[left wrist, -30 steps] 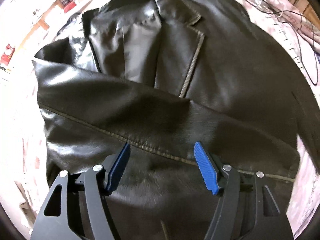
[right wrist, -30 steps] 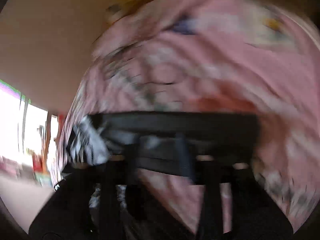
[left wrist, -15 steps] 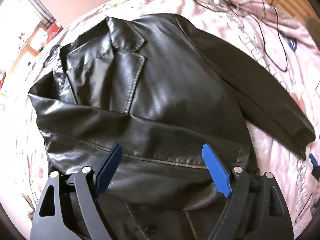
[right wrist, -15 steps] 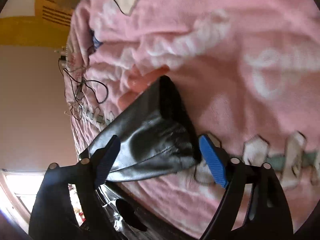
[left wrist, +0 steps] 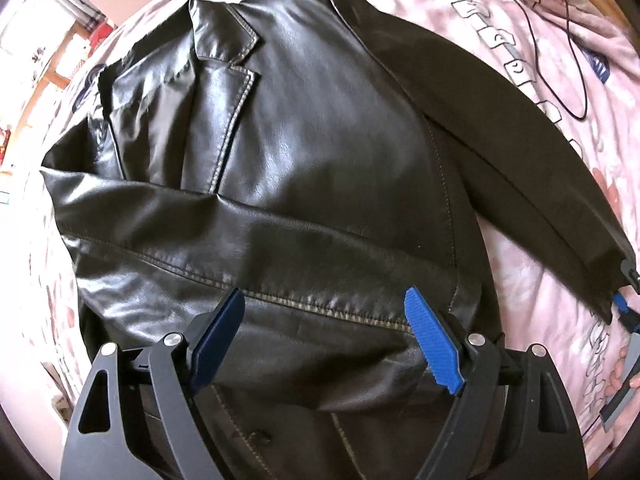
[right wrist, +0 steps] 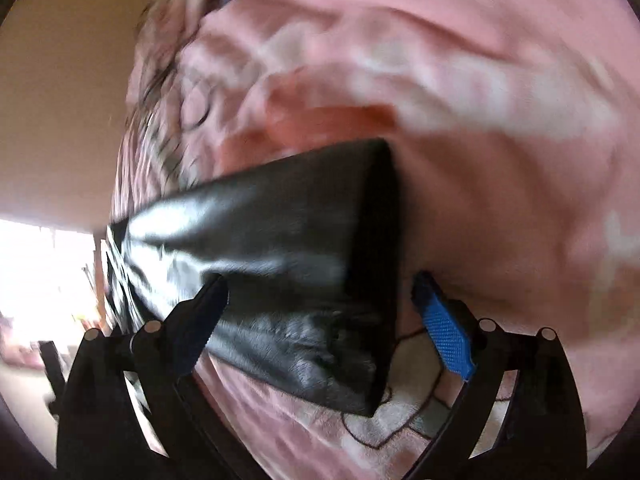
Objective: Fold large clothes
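1. Leather, or something like it: the dark jacket (left wrist: 320, 152) lies front-up on the pink bedspread (left wrist: 532, 288), collar toward the far left and hem at the near edge. Its glossy, thick panels suggest a heavy, fairly stiff garment that will bend in broad curves rather than crease sharply.

2. One sleeve (left wrist: 224, 240) is already laid across the chest. The other sleeve (left wrist: 532, 176) stretches out to the right, with its cuff (right wrist: 360, 280) lying flat on the bed.

3. The left gripper (left wrist: 328, 336) hovers above the lower front with its jaws spread wide and nothing between the pads. It is released.

4. The right gripper (right wrist: 320, 308) is at the outstretched cuff, and its jaws are opening. The cuff sits between the pads, but neither pad presses on it, so nothing is grasped.

5. The shiny surface looks slippery. A pinch on a flat panel would probably slide, while the doubled cuff edge and the stitched seams offer a firmer bite.

6. Best hold, as I judge it, is well in over the cuff, so the weight of the sleeve does not drag it out when lifted.

7. Loose black cables (left wrist: 560, 40) lie on the far right of the bed, apart from the sleeve.
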A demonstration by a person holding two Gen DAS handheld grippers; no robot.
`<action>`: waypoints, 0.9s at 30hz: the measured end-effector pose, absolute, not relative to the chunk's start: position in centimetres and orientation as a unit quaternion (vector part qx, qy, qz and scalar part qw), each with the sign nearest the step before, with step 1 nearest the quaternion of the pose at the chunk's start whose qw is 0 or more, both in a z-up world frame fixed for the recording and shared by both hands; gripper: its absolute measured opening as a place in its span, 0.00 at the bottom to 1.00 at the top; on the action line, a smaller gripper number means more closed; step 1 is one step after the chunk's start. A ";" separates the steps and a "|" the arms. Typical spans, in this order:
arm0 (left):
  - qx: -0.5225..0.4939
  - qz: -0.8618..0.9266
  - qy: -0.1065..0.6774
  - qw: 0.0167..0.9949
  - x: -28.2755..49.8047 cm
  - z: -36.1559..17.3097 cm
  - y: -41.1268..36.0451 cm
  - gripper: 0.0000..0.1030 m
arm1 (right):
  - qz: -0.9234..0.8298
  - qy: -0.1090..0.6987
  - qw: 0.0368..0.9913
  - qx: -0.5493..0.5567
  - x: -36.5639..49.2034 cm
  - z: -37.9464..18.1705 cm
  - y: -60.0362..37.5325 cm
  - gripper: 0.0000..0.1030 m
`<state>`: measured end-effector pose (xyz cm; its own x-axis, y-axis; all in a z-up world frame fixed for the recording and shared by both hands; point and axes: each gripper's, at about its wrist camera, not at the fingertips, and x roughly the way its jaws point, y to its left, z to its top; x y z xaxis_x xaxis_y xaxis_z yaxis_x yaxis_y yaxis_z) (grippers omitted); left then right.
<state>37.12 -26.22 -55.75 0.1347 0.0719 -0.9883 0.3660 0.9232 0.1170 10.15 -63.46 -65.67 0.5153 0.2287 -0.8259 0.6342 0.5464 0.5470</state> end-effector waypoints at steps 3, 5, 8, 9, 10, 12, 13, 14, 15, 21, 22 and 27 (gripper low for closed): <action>0.194 -0.107 0.641 0.735 37.5 -54.7 -26.1 0.77 | -0.137 0.486 0.749 0.429 10.9 -67.3 -62.8 0.85; 0.206 -0.119 0.641 0.730 37.8 -54.1 -25.6 0.77 | -0.137 0.462 0.763 0.431 10.6 -68.1 -63.1 0.87; 0.206 -0.136 0.648 0.720 39.0 -53.6 -24.6 0.78 | -0.115 0.436 0.788 0.420 10.1 -68.6 -62.9 0.93; 0.203 -0.142 0.654 0.715 39.4 -53.7 -24.3 0.78 | -0.113 0.449 0.791 0.399 10.4 -68.4 -62.4 0.92; 0.203 -0.147 0.658 0.710 39.8 -53.9 -24.2 0.78 | -0.116 0.461 0.794 0.379 10.7 -68.1 -61.9 0.88; 0.215 -0.154 0.659 0.704 40.5 -54.5 -24.1 0.78 | -0.126 0.475 0.799 0.345 11.0 -66.8 -61.1 0.71; 0.220 -0.157 0.658 0.703 40.9 -54.7 -24.0 0.78 | -0.135 0.477 0.804 0.330 10.9 -66.0 -60.7 0.55; 0.222 -0.159 0.658 0.702 41.1 -54.9 -23.9 0.78 | -0.136 0.468 0.809 0.329 10.5 -65.2 -60.4 0.49; 0.221 -0.162 0.658 0.702 41.4 -55.1 -23.8 0.78 | -0.131 0.463 0.808 0.340 10.3 -65.2 -60.5 0.49; 0.216 -0.190 0.648 0.705 41.8 -56.7 -22.7 0.78 | -0.129 0.442 0.790 0.404 10.6 -68.7 -61.9 0.69; 0.214 -0.195 0.647 0.705 41.7 -57.1 -22.6 0.78 | -0.117 0.444 0.797 0.393 11.4 -68.6 -61.5 0.84; 0.183 -0.236 0.638 0.709 40.6 -59.3 -21.7 0.78 | -0.169 0.447 0.806 0.350 11.8 -67.5 -60.2 0.69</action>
<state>40.61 -21.69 -59.33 0.0735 -0.1016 -0.9921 0.5688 0.8214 -0.0420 11.83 -60.19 -67.55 0.5440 0.0401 -0.8381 0.5844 0.6987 0.4127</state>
